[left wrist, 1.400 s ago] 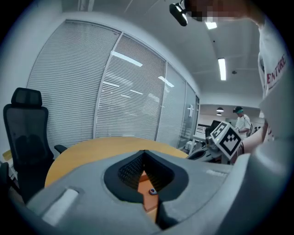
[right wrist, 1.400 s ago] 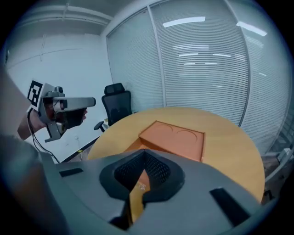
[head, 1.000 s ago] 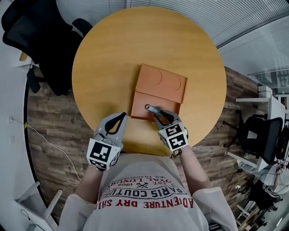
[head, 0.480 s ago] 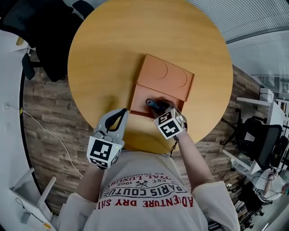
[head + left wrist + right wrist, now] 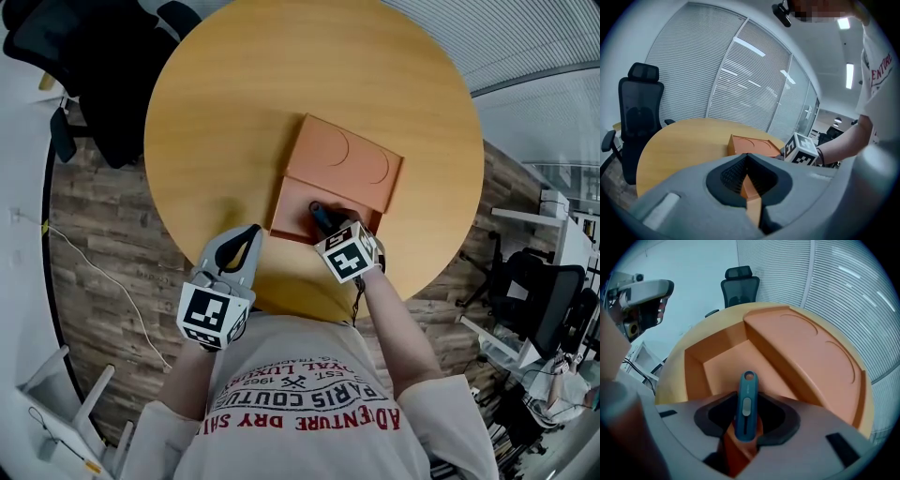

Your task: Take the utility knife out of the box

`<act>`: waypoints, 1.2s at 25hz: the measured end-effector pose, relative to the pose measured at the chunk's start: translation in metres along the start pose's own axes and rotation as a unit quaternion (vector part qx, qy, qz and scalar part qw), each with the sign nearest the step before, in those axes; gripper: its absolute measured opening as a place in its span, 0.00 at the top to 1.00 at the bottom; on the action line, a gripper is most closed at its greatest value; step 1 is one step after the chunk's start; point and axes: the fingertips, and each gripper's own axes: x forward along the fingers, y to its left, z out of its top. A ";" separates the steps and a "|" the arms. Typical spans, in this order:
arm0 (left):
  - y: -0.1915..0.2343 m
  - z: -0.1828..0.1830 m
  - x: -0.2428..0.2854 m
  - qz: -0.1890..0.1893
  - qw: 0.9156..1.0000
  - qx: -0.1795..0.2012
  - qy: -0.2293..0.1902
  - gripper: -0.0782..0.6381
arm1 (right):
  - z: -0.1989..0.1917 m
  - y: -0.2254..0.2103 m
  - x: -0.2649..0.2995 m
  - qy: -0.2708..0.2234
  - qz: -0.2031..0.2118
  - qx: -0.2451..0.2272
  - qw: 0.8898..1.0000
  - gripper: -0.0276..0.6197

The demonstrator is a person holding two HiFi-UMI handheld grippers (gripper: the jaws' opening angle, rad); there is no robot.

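A black office chair (image 5: pixel 98 89) stands beside the round wooden table (image 5: pixel 234 103) on plank flooring (image 5: pixel 94 244).

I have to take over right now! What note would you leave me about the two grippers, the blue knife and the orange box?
Right gripper: its jaws have just been closing and are shut on the knife, which points down into the open part of the box.
Left gripper: shut, nothing in it, at the near edge of the table, beside the box.
Done: knife gripped.
Left: lift it clear of the box, then probably set it on the table.
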 end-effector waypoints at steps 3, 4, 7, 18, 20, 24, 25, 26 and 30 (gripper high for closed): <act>-0.006 0.001 -0.003 0.002 1.000 0.003 -0.003 0.90 | -0.001 -0.002 -0.002 -0.007 -0.002 0.009 1.000 0.75; -0.009 0.002 -0.004 0.003 1.000 0.003 -0.005 0.90 | -0.002 -0.003 -0.002 -0.009 -0.003 0.012 1.000 0.75; -0.017 0.007 -0.006 -0.001 1.000 0.006 -0.009 0.90 | 0.000 -0.003 -0.009 -0.017 -0.012 0.014 1.000 0.75; -0.038 0.045 -0.023 -0.011 0.997 0.062 -0.047 0.90 | 0.048 -0.002 -0.123 -0.173 -0.075 0.039 0.981 0.75; -0.045 0.055 -0.026 -0.014 0.996 0.070 -0.059 0.90 | 0.048 -0.004 -0.147 -0.206 -0.083 0.063 0.973 0.75; -0.059 0.083 -0.033 -0.019 0.992 0.092 -0.083 0.90 | 0.050 -0.012 -0.204 -0.285 -0.109 0.092 0.948 0.75; -0.062 0.090 -0.035 -0.020 0.991 0.099 -0.087 0.90 | 0.050 -0.014 -0.220 -0.309 -0.114 0.097 0.939 0.75; -0.065 0.097 -0.036 -0.021 0.990 0.105 -0.091 0.90 | 0.051 -0.015 -0.236 -0.336 -0.118 0.102 0.929 0.75; -0.070 0.119 -0.043 -0.021 0.986 0.125 -0.105 0.90 | 0.054 -0.016 -0.291 -0.418 -0.139 0.111 0.891 0.75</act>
